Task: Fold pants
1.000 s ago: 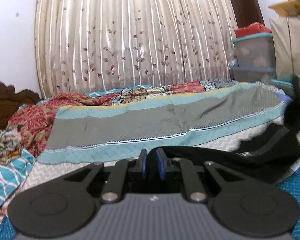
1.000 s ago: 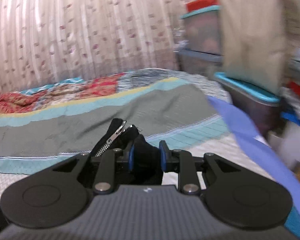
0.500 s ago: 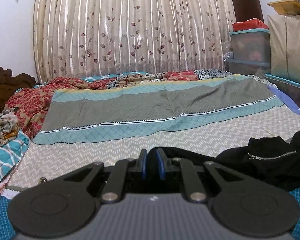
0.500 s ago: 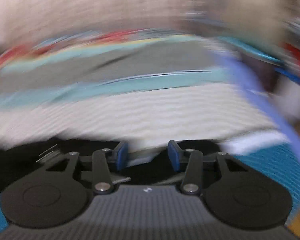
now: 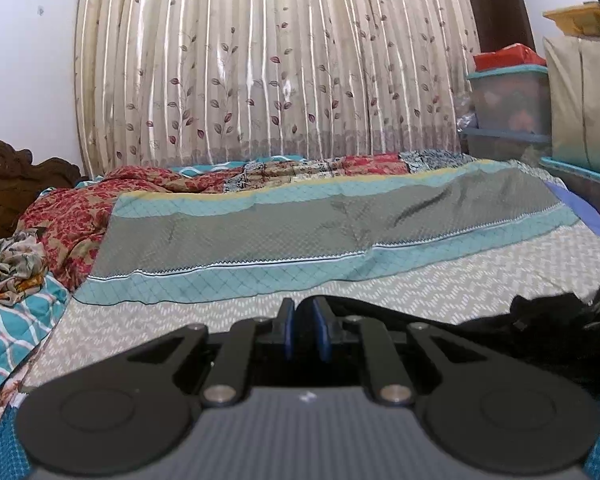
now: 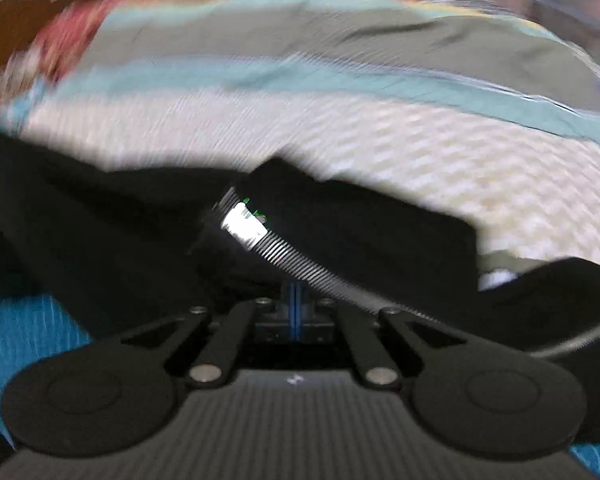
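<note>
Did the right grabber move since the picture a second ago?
Yes. The right gripper dropped toward the bed: the curtain that filled its view is gone, and the black pants with their zipper now lie close in front.

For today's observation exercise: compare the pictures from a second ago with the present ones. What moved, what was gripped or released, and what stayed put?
The right gripper let go of the black pants near the zipper, dropped towards the bed, opened, then shut again; whether it now pinches cloth cannot be told. The raised bunch of the pants sank onto the bedspread. The left gripper stayed shut on the pants.
</note>
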The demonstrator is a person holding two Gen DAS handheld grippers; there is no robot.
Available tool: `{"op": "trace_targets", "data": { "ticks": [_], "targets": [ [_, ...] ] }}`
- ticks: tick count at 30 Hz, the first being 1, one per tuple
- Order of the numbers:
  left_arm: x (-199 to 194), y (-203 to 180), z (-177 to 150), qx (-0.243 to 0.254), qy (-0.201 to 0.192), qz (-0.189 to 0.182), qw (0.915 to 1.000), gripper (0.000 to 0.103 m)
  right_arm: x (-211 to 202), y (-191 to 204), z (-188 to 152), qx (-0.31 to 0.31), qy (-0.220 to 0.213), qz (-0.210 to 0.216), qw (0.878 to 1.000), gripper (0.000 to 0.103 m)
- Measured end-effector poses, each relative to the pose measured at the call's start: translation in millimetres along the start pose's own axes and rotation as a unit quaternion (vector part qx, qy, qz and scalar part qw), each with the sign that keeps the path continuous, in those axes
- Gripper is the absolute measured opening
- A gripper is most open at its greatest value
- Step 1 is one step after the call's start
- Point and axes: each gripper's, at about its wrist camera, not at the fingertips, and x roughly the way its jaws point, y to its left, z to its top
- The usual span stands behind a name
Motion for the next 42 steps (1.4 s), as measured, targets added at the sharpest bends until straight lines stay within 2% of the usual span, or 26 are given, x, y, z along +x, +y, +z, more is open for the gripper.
{"op": "trace_targets", "data": {
  "ticks": [2, 4, 5, 6, 8, 9, 12, 15, 17, 18, 19, 20, 22, 24, 26, 28, 32, 34, 37, 38, 39, 41, 42],
  "targets": [
    [2.3, 1.6, 3.0, 0.000, -0.002, -0.005, 1.0000, 0.011, -17.3, 8.6, 4.4, -0.039, -0.024, -0.008, 0.999, 0.003],
    [4.4, -0.5, 3.7, 0.006, -0.001, -0.004, 1.0000, 0.011, -15.9, 25.8, 6.0, -0.077, -0.010, 0.011, 0.997, 0.009],
    [5.2, -1.5, 3.5, 0.006, 0.000, -0.002, 1.0000, 0.011, -12.9, 32.8, 1.5, -0.091, 0.001, 0.020, 0.996, 0.016],
    [5.7, -2.0, 3.6, 0.005, 0.001, -0.002, 1.0000, 0.011, -4.8, 40.2, -1.3, -0.104, 0.012, 0.028, 0.994, 0.035],
    [5.1, -3.4, 1.6, 0.002, 0.005, -0.003, 1.0000, 0.011, 6.6, 51.6, -11.1, -0.115, 0.018, 0.032, 0.993, 0.060],
    [4.8, -3.6, 1.6, 0.003, 0.006, -0.001, 1.0000, 0.011, 10.5, 55.2, -15.1, -0.113, 0.022, 0.036, 0.993, 0.062],
    [4.4, -2.9, 2.0, 0.009, 0.009, -0.001, 0.9999, 0.011, 17.2, 58.8, -14.2, -0.098, 0.037, 0.054, 0.993, 0.062],
    [4.9, -1.7, 2.5, 0.009, 0.009, -0.001, 0.9999, 0.011, 7.8, 67.3, -7.7, -0.117, 0.028, 0.064, 0.991, 0.065],
    [5.2, -1.3, 2.2, 0.008, 0.007, -0.001, 0.9999, 0.011, 12.8, 69.1, -7.8, -0.131, 0.035, 0.050, 0.989, 0.065],
    [5.7, -1.2, 2.2, 0.009, 0.005, 0.000, 0.9999, 0.011, 20.0, 70.3, -6.5, -0.134, 0.044, 0.034, 0.989, 0.061],
    [6.3, -1.2, 2.4, 0.009, 0.005, 0.002, 0.9999, 0.011, 27.2, 69.3, -6.3, -0.136, 0.053, 0.022, 0.989, 0.049],
    [7.5, -0.7, 3.0, 0.008, 0.006, 0.003, 0.9999, 0.011, 31.1, 65.5, -4.3, -0.136, 0.060, 0.016, 0.989, 0.009],
    [10.3, 1.1, 5.9, 0.008, 0.004, 0.009, 0.9999, 0.011, 17.5, 40.6, 8.8, -0.082, 0.047, 0.024, 0.995, 0.008],
    [15.9, 4.7, 11.3, 0.011, -0.002, 0.012, 0.9999, 0.011, -11.5, -0.1, 30.7, -0.004, 0.007, 0.029, 1.000, 0.008],
    [28.5, 10.2, 21.6, 0.007, -0.003, 0.014, 0.9999, 0.011, -41.3, -44.7, 55.4, 0.072, -0.040, 0.007, 0.997, 0.008],
    [48.1, 14.7, 34.8, 0.000, -0.008, 0.010, 0.9999, 0.011, -62.5, -87.2, 74.8, 0.139, -0.081, -0.025, 0.987, 0.008],
    [105.5, 19.6, 54.4, -0.022, 0.005, 0.006, 0.9997, 0.011, -73.6, -167.7, 115.1, 0.251, -0.130, -0.096, 0.954, 0.008],
    [141.2, 25.9, 62.2, -0.048, 0.028, 0.005, 0.9985, 0.011, -63.2, -198.7, 129.4, 0.297, -0.135, -0.116, 0.938, 0.008],
    [201.4, 31.0, 65.0, -0.068, 0.076, 0.005, 0.9948, 0.011, -30.2, -225.2, 149.1, 0.328, -0.124, -0.158, 0.923, 0.008],
    [223.2, 29.2, 63.3, -0.062, 0.101, 0.010, 0.9928, 0.018, -14.8, -232.9, 153.2, 0.341, -0.112, -0.171, 0.918, 0.010],
    [241.5, 24.9, 59.4, -0.052, 0.126, 0.024, 0.9903, 0.028, -2.3, -236.7, 148.3, 0.350, -0.097, -0.177, 0.915, 0.013],
    [262.8, 15.6, 46.5, -0.022, 0.161, 0.059, 0.9849, 0.030, 20.7, -238.8, 138.3, 0.351, -0.059, -0.190, 0.915, 0.019],
    [263.5, 13.7, 40.3, -0.012, 0.172, 0.066, 0.9828, 0.030, 23.0, -235.6, 134.4, 0.349, -0.058, -0.195, 0.915, 0.026]
  ]
}}
